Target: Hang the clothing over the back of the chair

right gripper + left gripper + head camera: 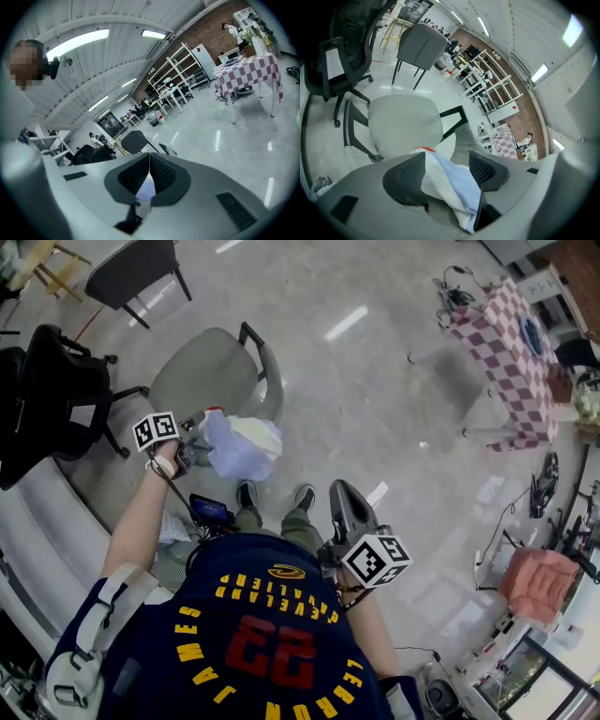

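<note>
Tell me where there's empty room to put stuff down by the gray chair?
The gray chair's seat is bare between its armrests. The shiny floor between it and the checkered table is open too. It's crowded where the clothing lies between the left tongs, near the person's shoes.

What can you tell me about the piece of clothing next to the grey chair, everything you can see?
The clothing is a soft, crumpled bundle of fabric, white and pale blue, with a thin red edge at one end. It sits bunched between the wide-apart jaws of the left hand-held gripper, lying loosely against the pads and not pinched. It is close beside the grey chair, near the seat's edge. Whether it already rests on the chair's back can't be told.
</note>
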### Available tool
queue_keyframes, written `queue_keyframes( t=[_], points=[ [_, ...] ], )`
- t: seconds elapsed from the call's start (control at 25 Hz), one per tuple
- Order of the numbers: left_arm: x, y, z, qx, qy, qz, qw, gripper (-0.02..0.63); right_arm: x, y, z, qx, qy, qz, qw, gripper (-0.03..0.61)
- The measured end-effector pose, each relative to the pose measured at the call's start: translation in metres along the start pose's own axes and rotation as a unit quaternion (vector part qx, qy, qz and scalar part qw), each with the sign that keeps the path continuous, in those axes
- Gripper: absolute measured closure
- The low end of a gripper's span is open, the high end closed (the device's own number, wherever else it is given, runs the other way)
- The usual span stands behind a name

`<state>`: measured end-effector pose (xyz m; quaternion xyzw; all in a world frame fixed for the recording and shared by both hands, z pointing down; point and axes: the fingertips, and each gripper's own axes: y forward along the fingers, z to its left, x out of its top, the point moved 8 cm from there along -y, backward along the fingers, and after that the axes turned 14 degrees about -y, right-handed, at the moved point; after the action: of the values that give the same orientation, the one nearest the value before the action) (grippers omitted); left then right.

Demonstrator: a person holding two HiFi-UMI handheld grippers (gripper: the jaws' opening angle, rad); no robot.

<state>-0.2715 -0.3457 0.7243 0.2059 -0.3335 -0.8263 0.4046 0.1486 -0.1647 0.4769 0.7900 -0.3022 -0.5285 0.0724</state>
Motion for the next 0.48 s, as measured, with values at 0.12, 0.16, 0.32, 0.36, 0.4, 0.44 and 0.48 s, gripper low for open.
queue_keyframes(
  t=[0.12, 0.16, 0.32, 0.36, 0.4, 0.44, 0.48],
  points=[
    [-0.002, -0.012, -0.01, -0.025, -0.007, -0.014, 0.9996, 0.341, 0.003, 0.005, 0.001, 0.011, -0.002, 0.001, 1.0, 0.569],
    [-0.003, -0.017, -0.016, -0.035, -0.007, -0.02, 0.9992, 0.341, 0.005, 0.006, 0.0, 0.015, -0.004, 0.001, 1.0, 0.569],
    [-0.014, -0.046, -0.047, -0.066, 0.027, -0.035, 0.9968, 0.341, 0.009, 0.011, 0.001, 0.033, -0.01, 0.002, 0.999, 0.569],
    [-0.018, -0.054, -0.055, -0.07, 0.043, -0.038, 0.9959, 0.341, 0.01, 0.012, 0.001, 0.037, -0.011, 0.002, 0.999, 0.569],
    [-0.022, -0.062, -0.063, -0.074, 0.057, -0.041, 0.9948, 0.342, 0.011, 0.013, 0.001, 0.041, -0.012, 0.003, 0.999, 0.569],
    [-0.026, -0.069, -0.07, -0.081, 0.069, -0.044, 0.9934, 0.342, 0.012, 0.014, 0.001, 0.045, -0.013, 0.003, 0.999, 0.569],
    [-0.028, -0.075, -0.077, -0.089, 0.078, -0.049, 0.9917, 0.342, 0.014, 0.016, 0.002, 0.05, -0.016, 0.002, 0.999, 0.569]
  ],
)
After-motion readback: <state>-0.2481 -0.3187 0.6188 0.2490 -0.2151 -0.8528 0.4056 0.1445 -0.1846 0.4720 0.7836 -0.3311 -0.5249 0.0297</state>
